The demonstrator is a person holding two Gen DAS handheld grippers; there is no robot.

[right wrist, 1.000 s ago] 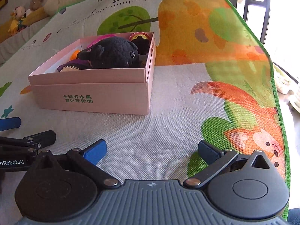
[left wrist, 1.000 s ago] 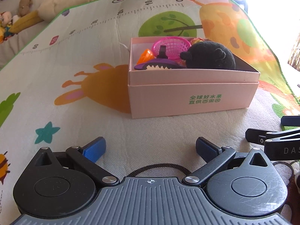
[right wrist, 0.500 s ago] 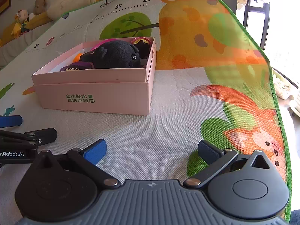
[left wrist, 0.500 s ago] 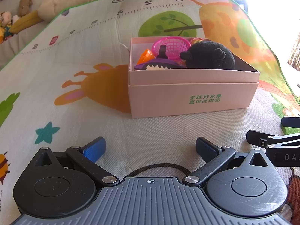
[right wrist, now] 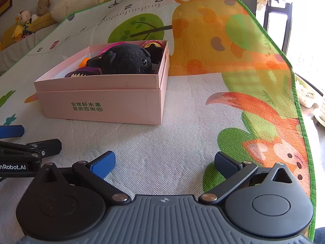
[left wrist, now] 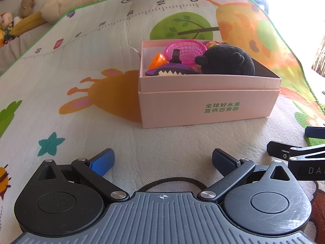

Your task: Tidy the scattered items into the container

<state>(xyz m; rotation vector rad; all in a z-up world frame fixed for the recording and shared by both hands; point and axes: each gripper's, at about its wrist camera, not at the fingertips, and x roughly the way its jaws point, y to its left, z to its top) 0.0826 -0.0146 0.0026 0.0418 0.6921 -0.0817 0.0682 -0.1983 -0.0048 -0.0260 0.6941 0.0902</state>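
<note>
Tongs left [left wrist: 162,158] and right [right wrist: 165,161] level, side by side, spread empty, facing box [left wrist: 207,105].

My left wrist camera sits low over the play mat [left wrist: 166,142], looking forward along my fingers at the pink box [left wrist: 209,105], near and slightly right of centre. My right wrist camera, equally low, faces the same box [right wrist: 105,105] from further right, seeing its right corner. Both views share the box, the mat and each other's gripper edge.

Bright window glare, fisheye-warped edges
</note>
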